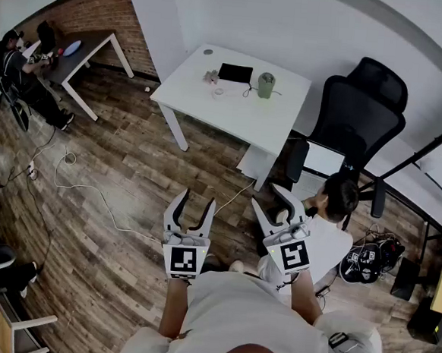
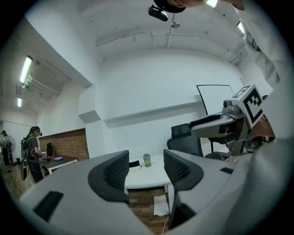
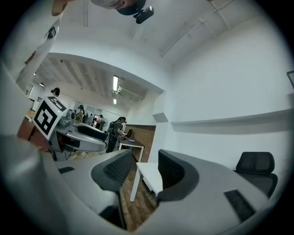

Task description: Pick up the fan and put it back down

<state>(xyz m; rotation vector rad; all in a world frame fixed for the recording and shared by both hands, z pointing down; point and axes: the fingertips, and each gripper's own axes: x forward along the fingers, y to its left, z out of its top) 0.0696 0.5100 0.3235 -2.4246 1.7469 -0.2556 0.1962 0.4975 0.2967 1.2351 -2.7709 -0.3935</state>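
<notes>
A white table [image 1: 234,108] stands across the wooden floor, some way ahead of me. On it are a small green upright object [image 1: 266,85], possibly the fan, a black flat item [image 1: 235,72] and small bits with a cord. The green object [image 2: 146,159] shows between the jaws in the left gripper view, far off. My left gripper [image 1: 194,202] [image 2: 146,170] is held level and open, with nothing in it. To its right my right gripper [image 1: 265,195] [image 3: 144,167] is also level, its jaws apart and empty. Both are well short of the table.
A black office chair [image 1: 360,107] stands right of the table, and a person in white [image 1: 327,233] is low down beside my right gripper. Papers [image 1: 252,163] lie under the table and a white cable [image 1: 75,187] crosses the floor. Another person [image 1: 17,57] is at a far-left desk.
</notes>
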